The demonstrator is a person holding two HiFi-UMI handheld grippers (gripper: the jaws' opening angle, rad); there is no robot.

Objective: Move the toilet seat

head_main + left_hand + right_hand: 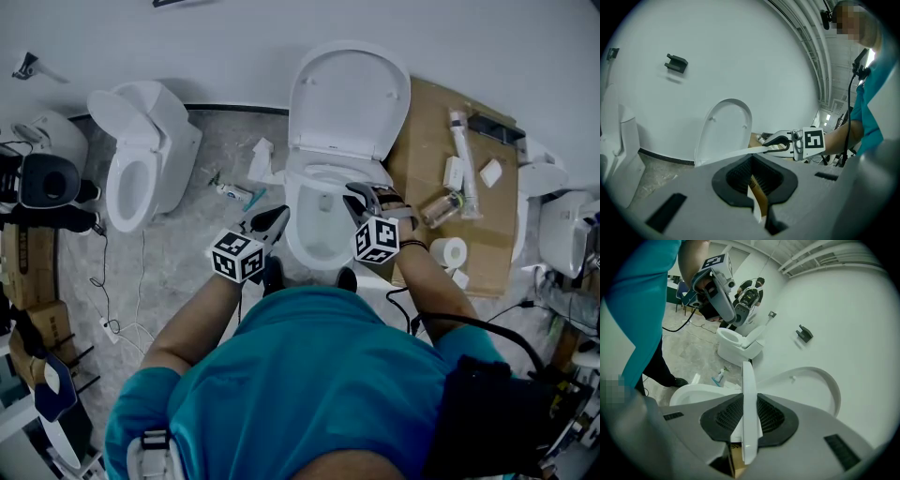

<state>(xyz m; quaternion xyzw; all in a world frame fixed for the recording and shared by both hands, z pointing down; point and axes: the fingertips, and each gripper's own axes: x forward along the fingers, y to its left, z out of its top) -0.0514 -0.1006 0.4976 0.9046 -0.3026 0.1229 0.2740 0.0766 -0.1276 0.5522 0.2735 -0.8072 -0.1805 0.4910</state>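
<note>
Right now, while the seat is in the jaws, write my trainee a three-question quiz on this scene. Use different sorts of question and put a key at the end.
1. True or false: the left gripper is clamped on the toilet seat.
2. How does the toilet lid stand? A) flat on the bowl B) raised against the wall C) lying on the floor
3. Fill in: the paper roll rests on a sheet of ____.

Key
1. False. The left gripper's jaws stand apart with nothing between them. The right gripper is the one shut on the toilet seat.
2. B.
3. Cardboard.
</note>
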